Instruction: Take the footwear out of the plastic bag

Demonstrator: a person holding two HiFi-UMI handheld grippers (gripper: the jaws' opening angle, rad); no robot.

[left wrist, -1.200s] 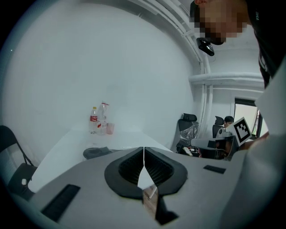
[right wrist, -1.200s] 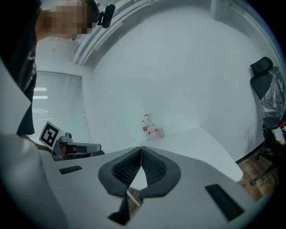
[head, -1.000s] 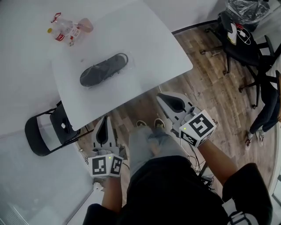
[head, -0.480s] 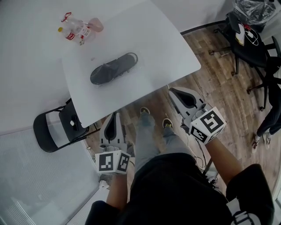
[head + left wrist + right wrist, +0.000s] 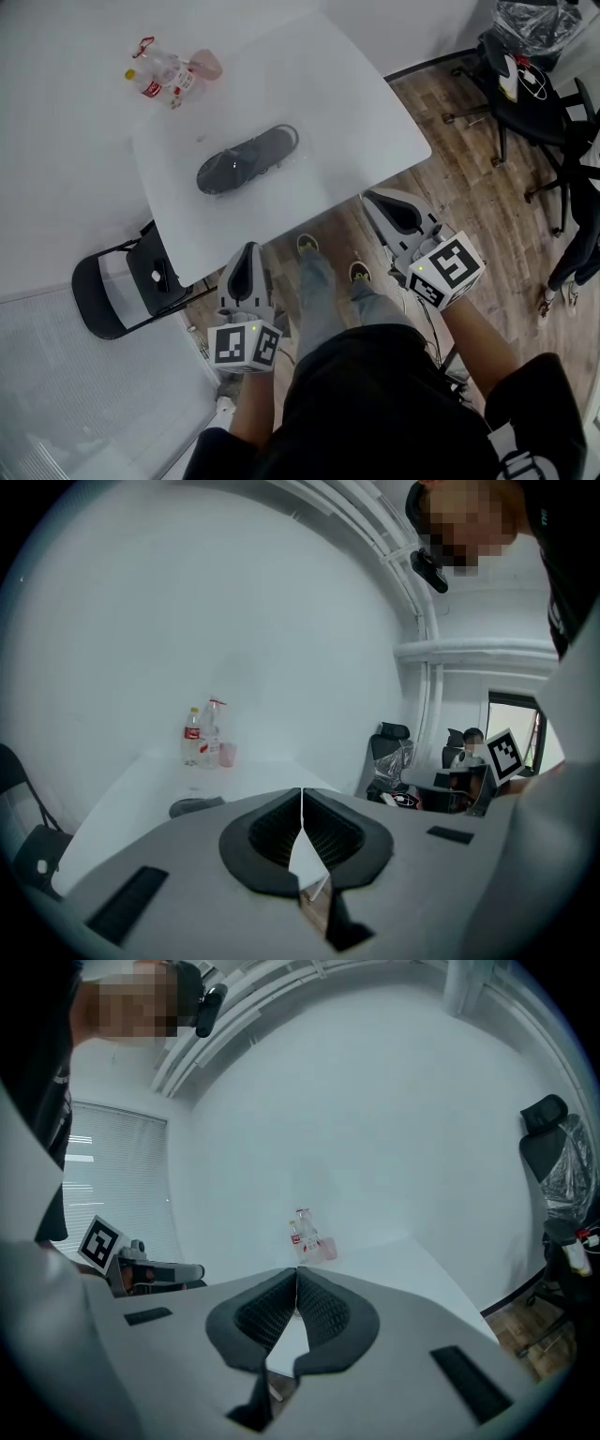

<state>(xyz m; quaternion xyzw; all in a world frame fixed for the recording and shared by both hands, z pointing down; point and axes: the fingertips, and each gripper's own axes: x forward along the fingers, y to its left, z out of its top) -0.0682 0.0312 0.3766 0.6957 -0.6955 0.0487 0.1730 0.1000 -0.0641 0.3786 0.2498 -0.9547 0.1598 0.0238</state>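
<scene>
Staying shut, left hand-held gripper (image 5: 248, 247) and right hand-held gripper (image 5: 368, 198) face footwear (image 5: 246, 161).

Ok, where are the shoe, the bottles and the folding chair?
shoe (image 5: 239, 167): head view, middle of its dark upper.
bottles (image 5: 148, 84): head view, the red label.
folding chair (image 5: 84, 302): head view, seat's dark edge.

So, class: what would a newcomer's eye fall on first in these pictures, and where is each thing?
A dark shoe in a clear plastic bag lies on the white table, with bottles beyond it to the left. Nearer, the left gripper and right gripper hang shut and empty over the wooden floor, short of the table's edge.
</scene>
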